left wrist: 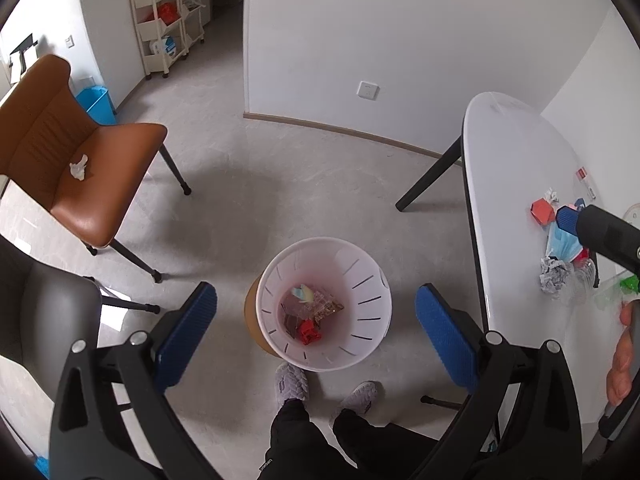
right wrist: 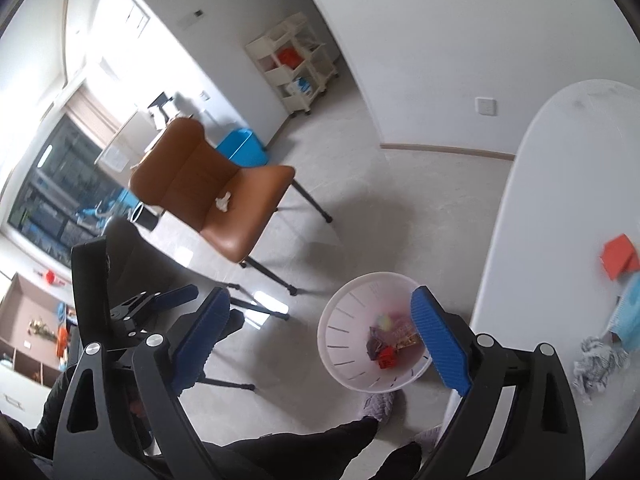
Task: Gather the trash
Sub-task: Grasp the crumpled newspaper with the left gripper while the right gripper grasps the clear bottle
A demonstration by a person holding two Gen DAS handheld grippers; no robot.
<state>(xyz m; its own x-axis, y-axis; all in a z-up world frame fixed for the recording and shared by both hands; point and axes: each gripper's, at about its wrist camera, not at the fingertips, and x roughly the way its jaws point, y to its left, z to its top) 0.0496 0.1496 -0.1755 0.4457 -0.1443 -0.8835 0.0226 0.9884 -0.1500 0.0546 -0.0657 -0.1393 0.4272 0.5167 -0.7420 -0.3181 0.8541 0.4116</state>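
A white slotted trash bin (left wrist: 362, 336) stands on the floor with wrappers and a red scrap inside; it also shows in the right wrist view (right wrist: 344, 344). My left gripper (left wrist: 316, 332) is open and empty, high above the bin. My right gripper (right wrist: 320, 344) is open and empty, beside the table edge and above the bin. On the white table (left wrist: 516, 168) lies trash: a red paper box (left wrist: 542, 210), a blue face mask (left wrist: 562, 244) and crumpled grey paper (left wrist: 554, 274). A crumpled white tissue (left wrist: 79, 167) lies on the brown chair seat (left wrist: 104, 184).
A grey chair (left wrist: 48, 312) stands at the lower left. The person's slippers (left wrist: 291, 384) and legs are just below the bin. A blue crate (left wrist: 96, 102) and a cream shelf cart (left wrist: 168, 16) stand far back by the wall.
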